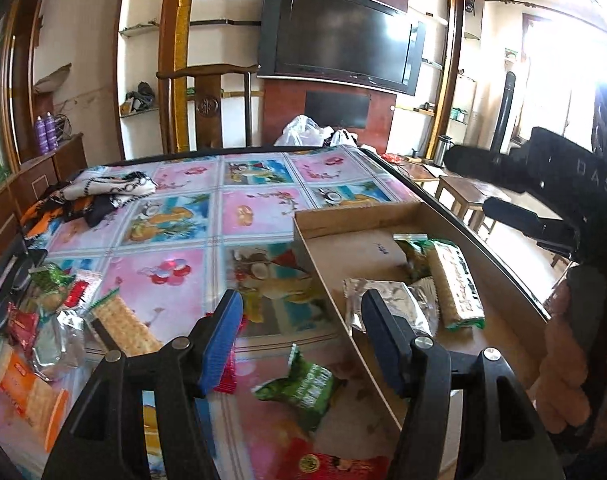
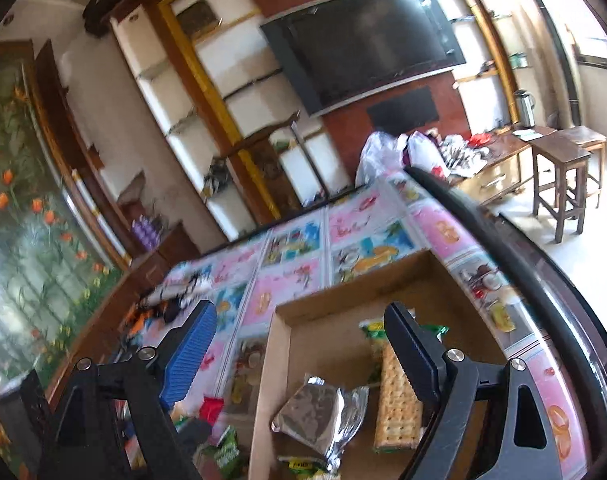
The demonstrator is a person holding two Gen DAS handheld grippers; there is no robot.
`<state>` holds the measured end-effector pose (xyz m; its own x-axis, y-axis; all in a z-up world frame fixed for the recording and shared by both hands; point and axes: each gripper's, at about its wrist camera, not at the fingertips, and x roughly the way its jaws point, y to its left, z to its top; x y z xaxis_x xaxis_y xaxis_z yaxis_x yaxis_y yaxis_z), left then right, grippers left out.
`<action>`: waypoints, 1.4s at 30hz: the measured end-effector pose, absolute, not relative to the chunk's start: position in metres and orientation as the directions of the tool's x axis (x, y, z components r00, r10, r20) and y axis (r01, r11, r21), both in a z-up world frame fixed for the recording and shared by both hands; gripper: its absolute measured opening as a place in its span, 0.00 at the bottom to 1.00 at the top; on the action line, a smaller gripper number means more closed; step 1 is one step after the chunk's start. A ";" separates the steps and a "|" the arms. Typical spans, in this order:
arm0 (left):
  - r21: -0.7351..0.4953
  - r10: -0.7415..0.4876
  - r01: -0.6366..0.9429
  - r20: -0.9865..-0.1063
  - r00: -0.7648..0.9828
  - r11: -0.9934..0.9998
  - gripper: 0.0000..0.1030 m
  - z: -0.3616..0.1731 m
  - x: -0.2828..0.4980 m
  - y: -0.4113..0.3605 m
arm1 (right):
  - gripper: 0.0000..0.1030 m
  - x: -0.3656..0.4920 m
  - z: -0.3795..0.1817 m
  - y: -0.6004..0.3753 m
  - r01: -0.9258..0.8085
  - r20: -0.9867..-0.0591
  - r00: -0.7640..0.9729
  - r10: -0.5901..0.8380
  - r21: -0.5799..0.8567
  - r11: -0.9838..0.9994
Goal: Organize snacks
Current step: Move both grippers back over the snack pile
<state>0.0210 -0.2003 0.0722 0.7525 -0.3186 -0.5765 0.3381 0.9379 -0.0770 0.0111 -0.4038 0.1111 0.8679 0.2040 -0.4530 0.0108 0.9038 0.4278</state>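
Note:
A shallow cardboard box (image 1: 355,216) sits on the table's right side and holds a silver packet (image 1: 387,304), a cracker pack (image 1: 457,284) and a green packet (image 1: 413,250). My left gripper (image 1: 299,332) is open and empty, over a green snack packet (image 1: 299,392) lying just left of the box wall. More snacks (image 1: 43,320) lie in a pile at the left. My right gripper (image 2: 299,352) is open and empty above the box (image 2: 343,304), over the silver packet (image 2: 319,412) and cracker pack (image 2: 395,404). It also shows in the left wrist view (image 1: 503,192).
A patterned scarf (image 1: 99,196) lies at the table's far left. A red packet (image 1: 335,464) lies at the near edge. A wooden chair (image 1: 209,104) stands behind the table, stools (image 2: 563,176) to the right. The table's dark edge (image 2: 543,272) runs close past the box.

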 end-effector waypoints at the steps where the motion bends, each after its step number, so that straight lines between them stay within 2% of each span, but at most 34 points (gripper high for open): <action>1: -0.072 -0.313 0.333 -0.571 0.759 0.940 0.59 0.074 0.020 -0.198 | 0.86 0.011 0.111 -0.403 0.013 -0.466 0.861 0.203 0.420 0.908; 3: -0.066 -0.301 0.322 -0.562 0.770 0.945 0.60 0.076 0.019 -0.192 | 0.87 0.008 0.113 -0.398 -0.001 -0.456 0.868 0.196 0.394 0.919; 6: -0.063 -0.282 0.299 -0.553 0.784 0.952 0.60 0.078 0.019 -0.180 | 0.99 0.008 0.117 -0.386 0.047 -0.479 0.873 0.097 0.281 0.958; 7: -0.065 -0.278 0.291 -0.551 0.787 0.954 0.60 0.079 0.019 -0.175 | 1.00 0.007 0.119 -0.379 0.045 -0.477 0.876 0.074 0.234 0.971; 14: -0.054 -0.205 0.209 -0.533 0.821 0.976 0.63 0.083 0.018 -0.129 | 1.00 0.002 0.119 -0.360 -0.015 -0.482 0.870 0.100 0.177 0.984; 18: -0.043 -0.142 0.140 -0.521 0.842 0.989 0.65 0.084 0.016 -0.097 | 1.00 -0.004 0.118 -0.345 -0.027 -0.445 0.893 0.070 0.103 0.994; 22: -0.047 -0.080 0.065 -0.529 0.845 0.997 0.65 0.082 0.017 -0.063 | 0.99 -0.022 0.118 -0.320 -0.100 -0.323 0.942 0.093 -0.004 0.995; 23: -0.052 -0.068 0.048 -0.533 0.843 0.997 0.65 0.081 0.018 -0.054 | 0.99 -0.023 0.117 -0.313 -0.121 -0.320 0.941 0.111 -0.013 0.993; 24: -0.060 -0.051 0.023 -0.541 0.840 0.998 0.65 0.079 0.019 -0.043 | 0.95 -0.024 0.117 -0.309 -0.151 -0.326 0.935 0.140 -0.006 0.989; 27: -0.091 -0.020 -0.037 -0.561 0.827 0.995 0.65 0.075 0.021 -0.015 | 0.73 -0.022 0.112 -0.295 -0.241 -0.378 0.897 0.228 0.015 0.970; 29: -0.116 -0.005 -0.075 -0.577 0.817 0.990 0.66 0.072 0.021 0.002 | 0.69 -0.017 0.105 -0.284 -0.294 -0.440 0.856 0.272 0.019 0.956; 31: -0.126 0.022 -0.119 -0.590 0.807 0.985 0.65 0.070 0.022 0.017 | 0.42 -0.014 0.098 -0.278 -0.334 -0.486 0.817 0.312 0.042 0.942; 33: -0.164 0.016 -0.145 -0.609 0.793 0.976 0.65 0.067 0.023 0.033 | 0.30 -0.009 0.090 -0.275 -0.350 -0.531 0.778 0.336 0.077 0.933; 34: -0.180 0.014 -0.158 -0.615 0.789 0.971 0.65 0.066 0.023 0.040 | 0.29 -0.007 0.088 -0.273 -0.367 -0.542 0.762 0.355 0.091 0.926; 36: -0.209 0.013 -0.186 -0.629 0.777 0.960 0.65 0.062 0.022 0.053 | 0.29 -0.010 0.086 -0.272 -0.380 -0.541 0.755 0.372 0.102 0.919; 38: -0.215 0.031 -0.222 -0.649 0.760 0.951 0.65 0.058 0.021 0.061 | 0.48 -0.010 0.086 -0.275 -0.374 -0.527 0.759 0.382 0.127 0.919; 39: -0.214 0.039 -0.239 -0.661 0.749 0.947 0.65 0.056 0.022 0.064 | 0.69 -0.009 0.086 -0.276 -0.377 -0.527 0.752 0.396 0.149 0.914; 40: -0.213 0.046 -0.253 -0.673 0.739 0.944 0.65 0.053 0.023 0.067 | 0.75 -0.009 0.085 -0.275 -0.385 -0.524 0.746 0.411 0.163 0.908; 42: -0.206 0.052 -0.267 -0.693 0.719 0.941 0.65 0.049 0.024 0.069 | 0.75 -0.011 0.085 -0.274 -0.388 -0.519 0.747 0.415 0.166 0.907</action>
<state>0.0241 0.0690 0.0494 0.7188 0.0521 -0.6932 -0.2673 0.9413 -0.2063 -0.0108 -0.2743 0.0851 0.7472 0.4147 -0.5193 -0.3881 0.9066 0.1656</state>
